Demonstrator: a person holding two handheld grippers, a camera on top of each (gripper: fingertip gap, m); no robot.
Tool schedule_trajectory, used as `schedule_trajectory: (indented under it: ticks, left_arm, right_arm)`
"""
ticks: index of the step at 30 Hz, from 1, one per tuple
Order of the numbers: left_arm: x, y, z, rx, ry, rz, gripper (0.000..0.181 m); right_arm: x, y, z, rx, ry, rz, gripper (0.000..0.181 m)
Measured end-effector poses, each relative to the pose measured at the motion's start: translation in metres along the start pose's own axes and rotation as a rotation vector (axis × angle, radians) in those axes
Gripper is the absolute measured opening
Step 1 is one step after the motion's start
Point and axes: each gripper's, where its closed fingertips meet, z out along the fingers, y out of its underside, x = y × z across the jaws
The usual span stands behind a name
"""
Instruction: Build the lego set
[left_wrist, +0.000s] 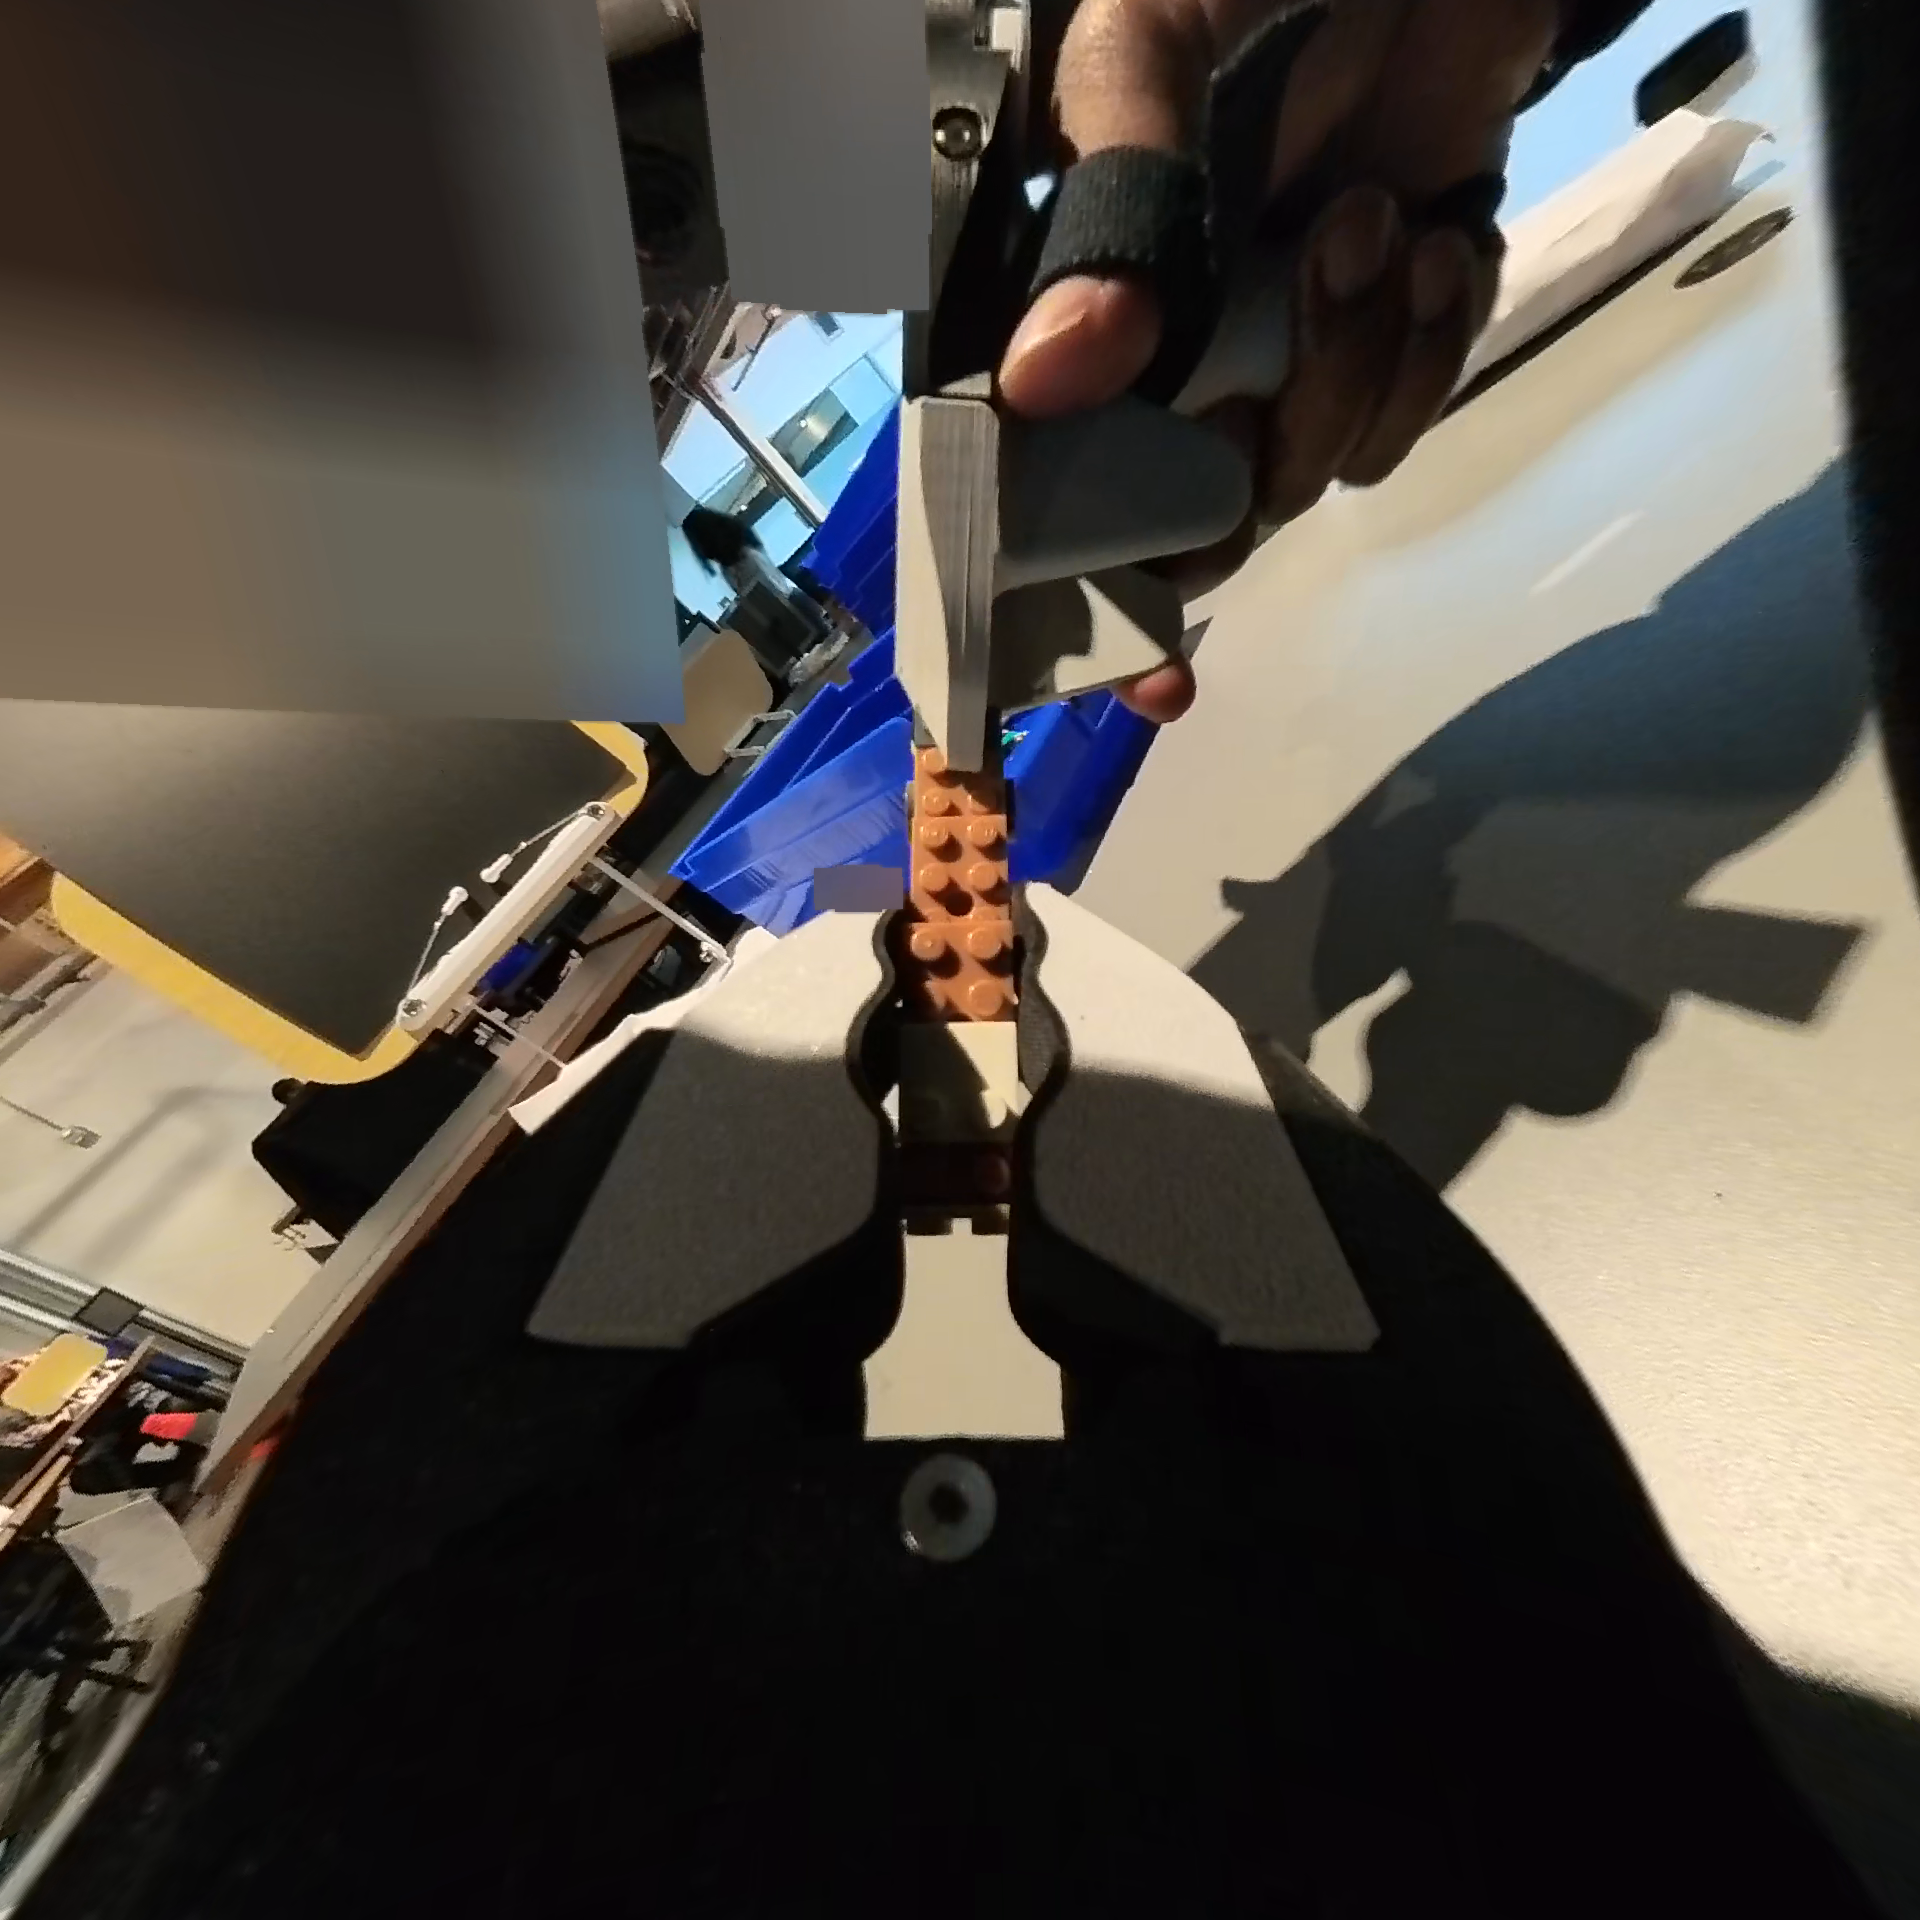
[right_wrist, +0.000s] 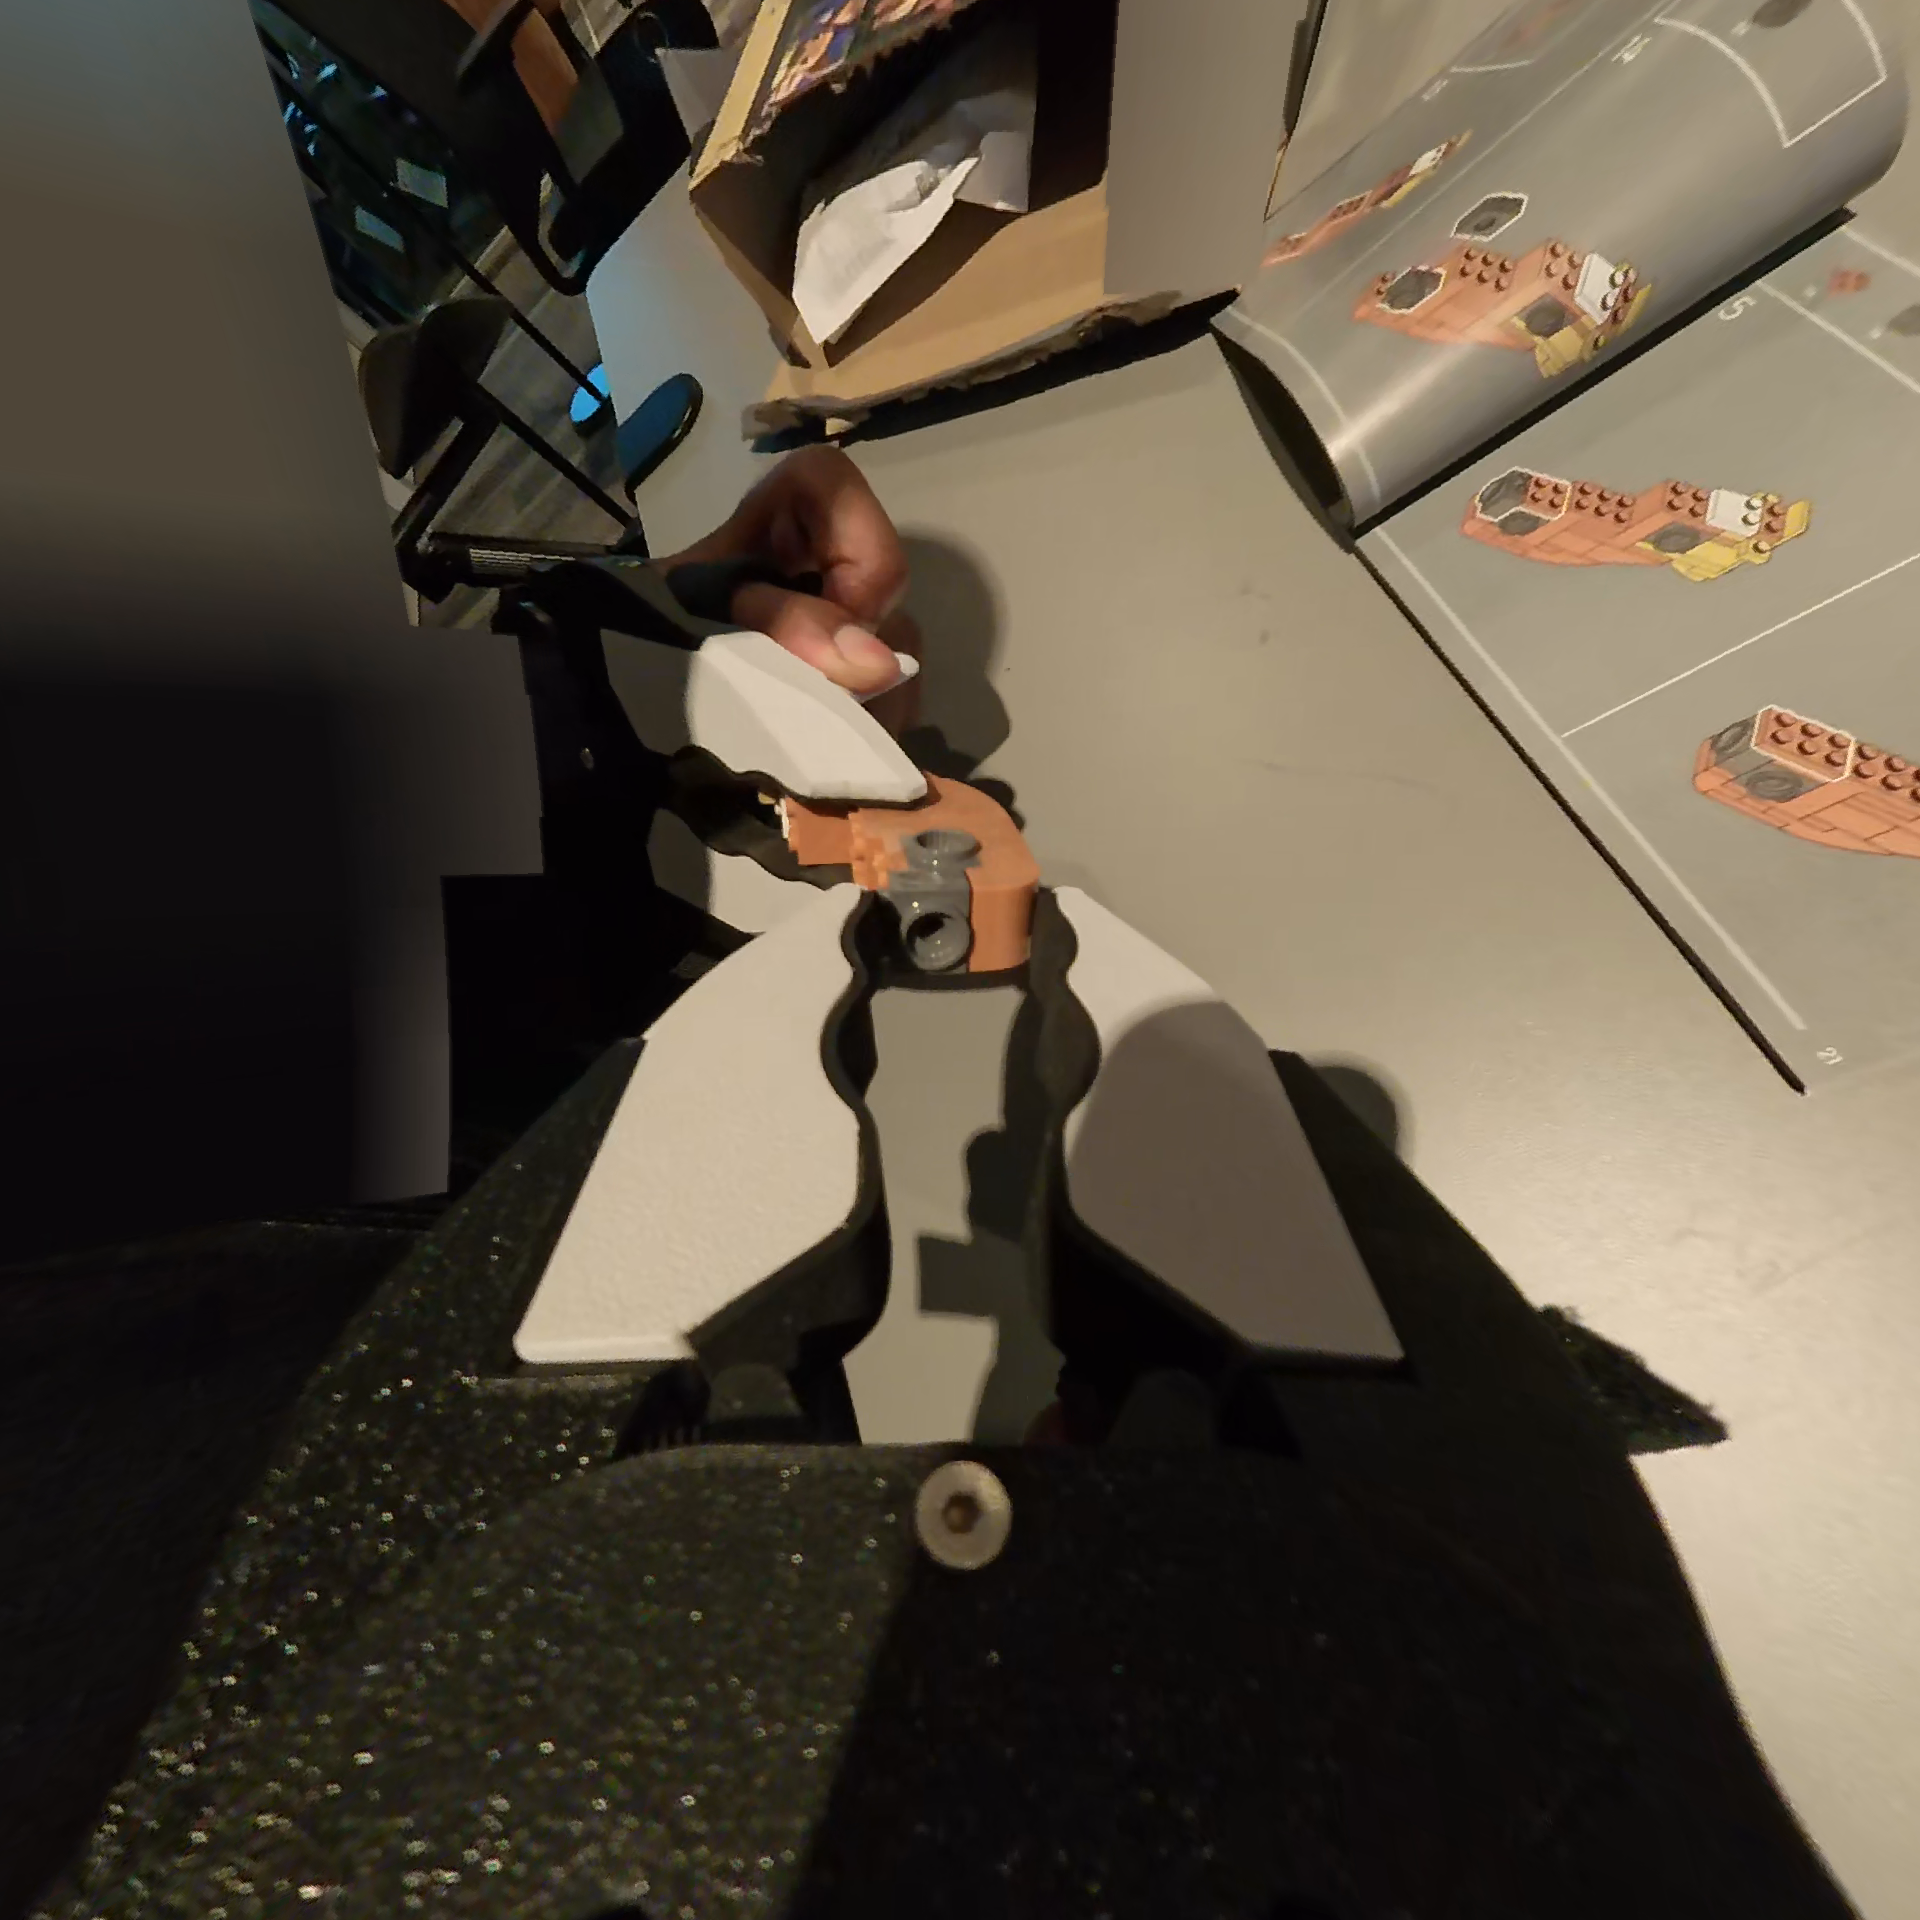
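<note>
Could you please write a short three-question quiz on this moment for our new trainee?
1. True or false: both tongs grip the same brown lego assembly.
2. Which piece faces the right wrist camera at the near end of the assembly? A. a dark grey block with a round hole B. a yellow wheel C. a green plate
3. Fill in: the open instruction booklet lies on the grey ___.

Key
1. True: the left tongs and the right tongs each clamp one end.
2. A
3. table
</note>
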Motion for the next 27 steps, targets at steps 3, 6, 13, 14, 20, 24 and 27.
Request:
schedule_trajectory:
  ticks: [3,6,13,14,20,24,27]
  left_arm:
    - [0.002,-0.001,-0.001,0.012,0.002,0.023,0.017]
    - [0.001,-0.002,-0.002,0.017,-0.008,0.032,0.017]
    - [0.001,-0.005,-0.001,0.039,-0.013,0.036,0.017]
    - [0.002,-0.005,-0.001,0.043,-0.012,0.039,0.017]
    - [0.000,-0.004,-0.002,0.044,-0.020,0.053,0.017]
    - [0.001,-0.004,-0.002,0.043,-0.020,0.065,0.017]
    - [0.002,-0.005,-0.002,0.051,-0.017,0.072,0.017]
  right_arm:
    - [-0.002,0.002,0.000,-0.026,0.001,-0.016,0.028]
    - [-0.003,0.001,0.000,-0.012,0.002,-0.030,0.028]
    - [-0.006,0.001,0.001,0.015,-0.028,-0.055,0.041]
    - [-0.007,0.002,0.002,0.016,-0.039,-0.048,0.046]
    - [-0.002,-0.006,-0.006,0.056,-0.061,-0.018,0.049]
    - [-0.005,-0.007,-0.007,0.057,-0.092,-0.032,0.032]
    - [-0.007,-0.006,-0.008,0.046,-0.100,-0.069,0.028]
